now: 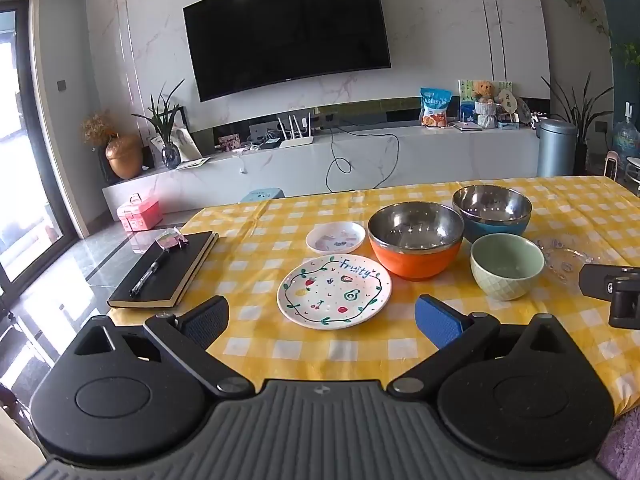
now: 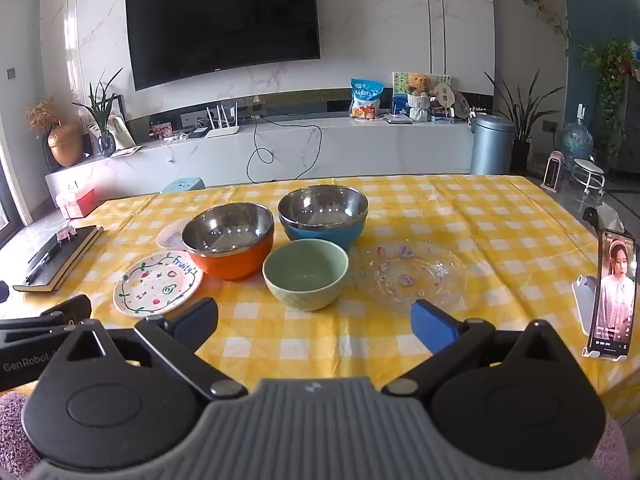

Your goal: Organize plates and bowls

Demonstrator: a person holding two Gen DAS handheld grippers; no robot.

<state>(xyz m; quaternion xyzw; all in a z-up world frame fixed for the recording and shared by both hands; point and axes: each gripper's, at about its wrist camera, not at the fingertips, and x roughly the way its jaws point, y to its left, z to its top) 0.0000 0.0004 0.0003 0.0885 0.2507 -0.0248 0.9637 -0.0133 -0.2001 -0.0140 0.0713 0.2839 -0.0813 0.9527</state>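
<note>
On the yellow checked table stand an orange steel-lined bowl (image 1: 415, 240) (image 2: 230, 240), a blue steel-lined bowl (image 1: 493, 212) (image 2: 323, 211) behind it and a pale green bowl (image 1: 506, 266) (image 2: 305, 273) in front. A white "Fruity" plate (image 1: 334, 291) (image 2: 158, 283) lies left of the bowls, a small white saucer (image 1: 336, 237) (image 2: 171, 236) behind it. A clear glass plate (image 2: 412, 274) (image 1: 564, 256) lies right of the green bowl. My left gripper (image 1: 322, 322) is open and empty just before the Fruity plate. My right gripper (image 2: 314, 322) is open and empty before the green bowl.
A black notebook with a pen (image 1: 164, 270) (image 2: 56, 258) lies at the table's left edge. A phone on a stand (image 2: 612, 300) plays a video at the right edge. The right gripper's body (image 1: 612, 288) shows at the right of the left wrist view.
</note>
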